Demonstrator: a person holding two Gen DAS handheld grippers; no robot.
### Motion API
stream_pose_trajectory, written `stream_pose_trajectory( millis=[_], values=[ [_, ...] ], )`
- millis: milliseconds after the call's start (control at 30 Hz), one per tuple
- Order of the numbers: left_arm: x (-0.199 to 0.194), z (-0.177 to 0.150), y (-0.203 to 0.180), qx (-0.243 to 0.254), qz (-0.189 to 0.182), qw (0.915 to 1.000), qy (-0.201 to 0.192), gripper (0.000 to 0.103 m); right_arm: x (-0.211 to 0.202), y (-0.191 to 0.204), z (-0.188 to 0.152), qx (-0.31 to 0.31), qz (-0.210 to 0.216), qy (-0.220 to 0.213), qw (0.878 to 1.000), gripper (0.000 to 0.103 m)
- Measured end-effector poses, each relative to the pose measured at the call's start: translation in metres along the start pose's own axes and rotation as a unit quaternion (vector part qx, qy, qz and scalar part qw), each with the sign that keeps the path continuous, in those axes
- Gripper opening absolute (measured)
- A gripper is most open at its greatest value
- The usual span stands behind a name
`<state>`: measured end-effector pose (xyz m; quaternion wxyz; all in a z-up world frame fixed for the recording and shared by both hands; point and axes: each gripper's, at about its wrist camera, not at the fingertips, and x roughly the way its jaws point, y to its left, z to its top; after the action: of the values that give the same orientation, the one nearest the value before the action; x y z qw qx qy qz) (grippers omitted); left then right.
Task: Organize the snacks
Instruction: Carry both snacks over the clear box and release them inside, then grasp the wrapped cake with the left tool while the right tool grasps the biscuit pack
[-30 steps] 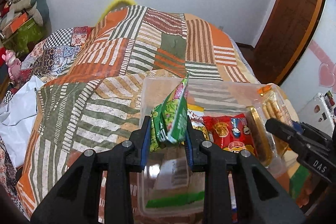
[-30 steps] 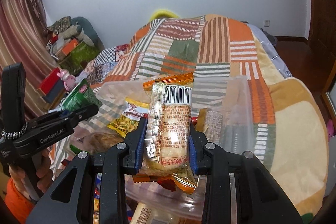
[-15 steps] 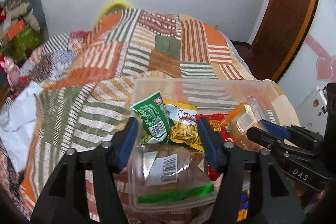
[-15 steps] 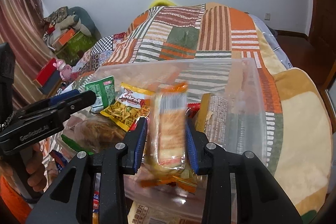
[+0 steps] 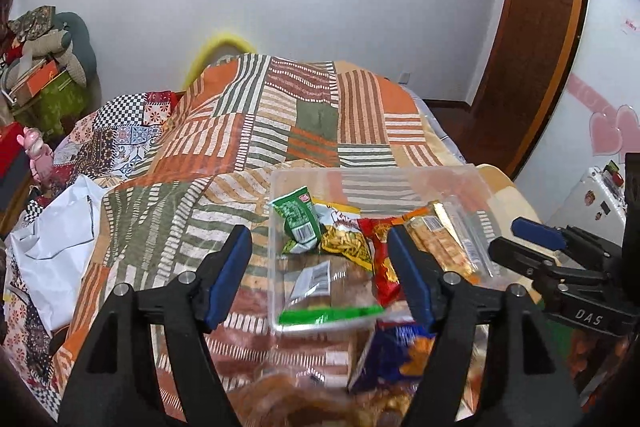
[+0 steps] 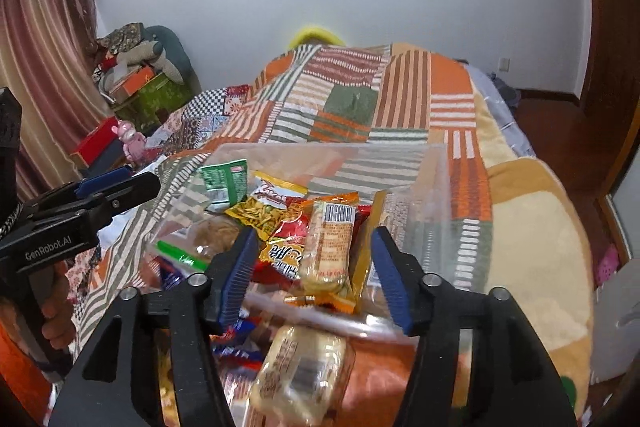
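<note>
A clear plastic bin [image 5: 460, 175] [image 6: 436, 163] sits on the patchwork bed. Inside lie a green packet [image 5: 298, 219] [image 6: 224, 183], a yellow chips bag [image 5: 344, 239] [image 6: 264, 211], a red packet [image 5: 382, 259] [image 6: 288, 239] and a cracker pack [image 5: 436, 239] [image 6: 328, 243]. My left gripper [image 5: 320, 275] is open and empty in front of the bin. My right gripper [image 6: 312, 275] is open and empty, just short of the cracker pack. Each gripper shows in the other's view: the right [image 5: 560, 267], the left [image 6: 80, 203].
Loose snacks lie in front of the bin: a blue bag [image 5: 396, 351] and a pale wrapped pack [image 6: 300, 375]. A white plastic bag [image 5: 52, 239] lies at the left. Boxes and toys [image 6: 140, 83] pile by the wall. A wooden door [image 5: 532, 39] stands at the right.
Both grippers opened and drew back. The left let go of the green packet and the right let go of the cracker pack; both now lie in the bin.
</note>
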<state>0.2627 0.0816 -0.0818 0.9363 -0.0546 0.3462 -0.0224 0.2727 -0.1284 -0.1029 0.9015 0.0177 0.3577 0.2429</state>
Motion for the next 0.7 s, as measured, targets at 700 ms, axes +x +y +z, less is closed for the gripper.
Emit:
stream_pose_trajectory(
  millis=[700],
  values=[
    [-0.024,-0.085,0.026,-0.009,0.019,0.9976,0.066,0.085,-0.014,0.005,-0.06,-0.011,-0.012,0.048,0.999,0.068]
  ],
)
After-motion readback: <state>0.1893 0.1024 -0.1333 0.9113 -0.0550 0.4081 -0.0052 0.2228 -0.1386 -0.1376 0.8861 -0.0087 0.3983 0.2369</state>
